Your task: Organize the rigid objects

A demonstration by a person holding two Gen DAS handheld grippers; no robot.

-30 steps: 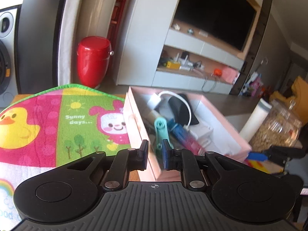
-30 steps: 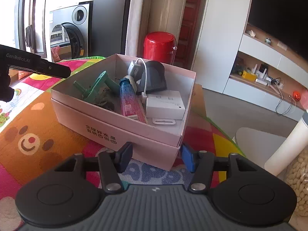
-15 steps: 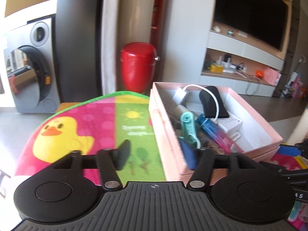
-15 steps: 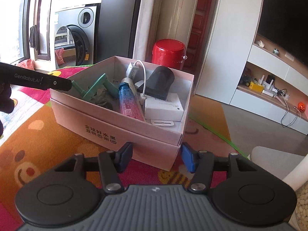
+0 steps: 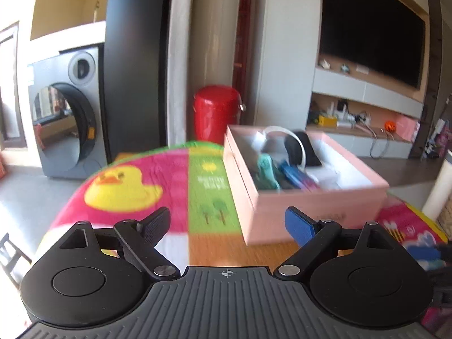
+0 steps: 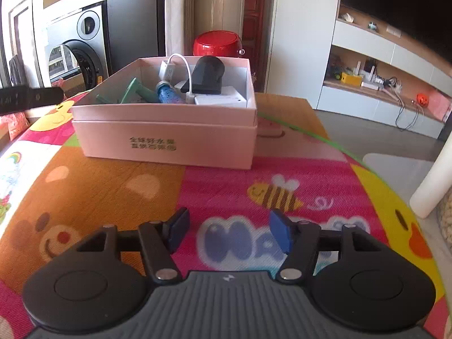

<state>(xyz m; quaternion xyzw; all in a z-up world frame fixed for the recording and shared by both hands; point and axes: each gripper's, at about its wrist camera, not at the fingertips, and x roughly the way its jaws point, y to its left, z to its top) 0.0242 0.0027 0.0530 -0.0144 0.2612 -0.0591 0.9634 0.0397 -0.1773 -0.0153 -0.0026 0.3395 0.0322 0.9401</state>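
On the cartoon-printed mat [image 6: 113, 186] sits the pink box [image 6: 169, 138], already loaded: a teal clip [image 6: 135, 91], a blue tube [image 6: 169, 96], a dark grey gadget [image 6: 207, 75], a white adapter block [image 6: 219, 100] and a looped white cable [image 6: 176, 59] all lie inside it. Your left gripper [image 5: 227, 221] has just been opening and now stands wide with nothing between its jaws; your right gripper [image 6: 228, 233] has also just been opening, to a moderate gap, over bare mat, and it too holds nothing.

The main risk, as I judge it, is the box itself. It looks light, and the near corner stands close ahead of your left gripper's blue pad [image 5: 299, 226], so a careless reach could shove it along the mat or tip the contents. The cable arches above the rim (easy to snag with a finger), and pulling it would likely drag the adapter with it. The left view is smeared, so aim there is less sure.

The right wrist view gives you the printed front wall of the box, the bare mat ahead of it, and your other gripper's finger [image 6: 31, 99] poking in at the left edge. The left wrist view instead shows the box's side wall and corner, and the duck print [image 5: 121, 186] on the far side, which the right view only partly catches.
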